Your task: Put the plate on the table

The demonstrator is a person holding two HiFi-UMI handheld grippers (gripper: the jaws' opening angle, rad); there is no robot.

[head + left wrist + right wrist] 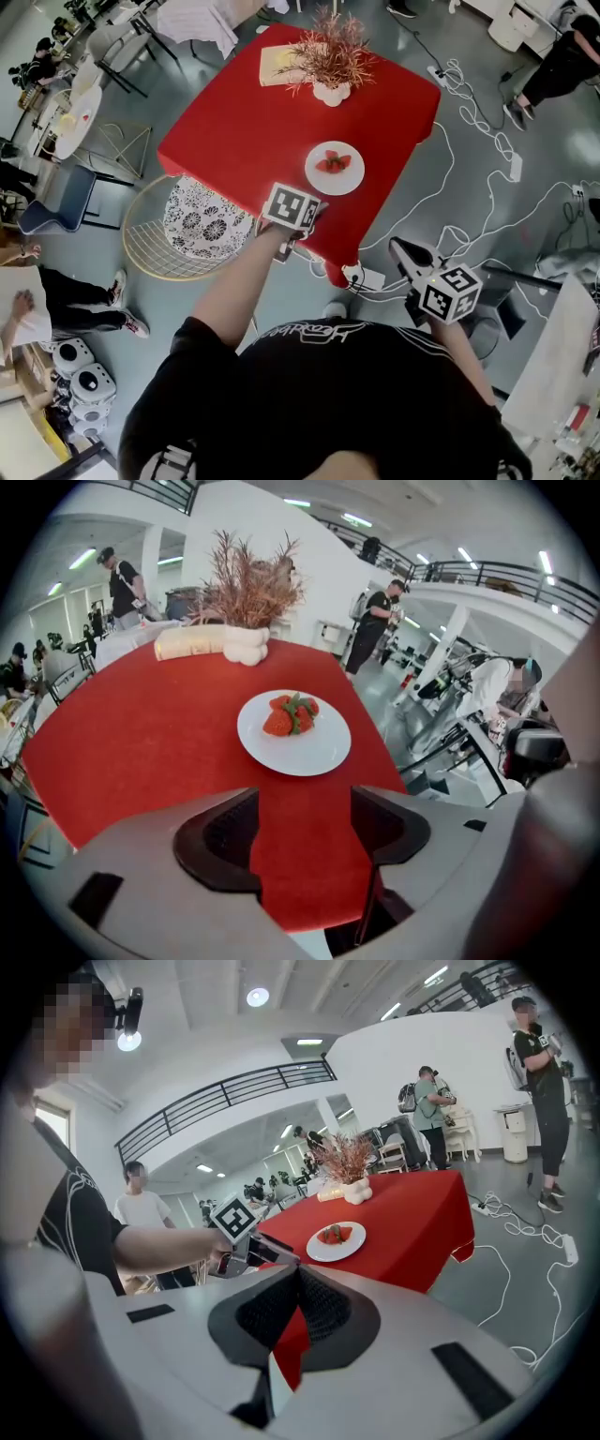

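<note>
A white plate [335, 168] with strawberries on it rests on the red-clothed table [234, 122], toward the near right side. My left gripper [302, 217] hovers over the table's near edge, just short of the plate, and is open. In the left gripper view the plate [293, 733] lies ahead of the parted jaws [305, 832], with only red cloth between them. My right gripper [398, 247] is off the table over the floor, shut with nothing in it. The right gripper view shows the plate [336, 1239] and the left gripper [253, 1246] beyond its closed tips [298, 1274].
A white vase of dried reddish plants [330, 56] and a beige mat [277, 64] sit at the table's far side. A wire chair with a patterned cushion [187, 225] stands at the near left. White cables [487, 169] trail over the floor on the right. People stand around.
</note>
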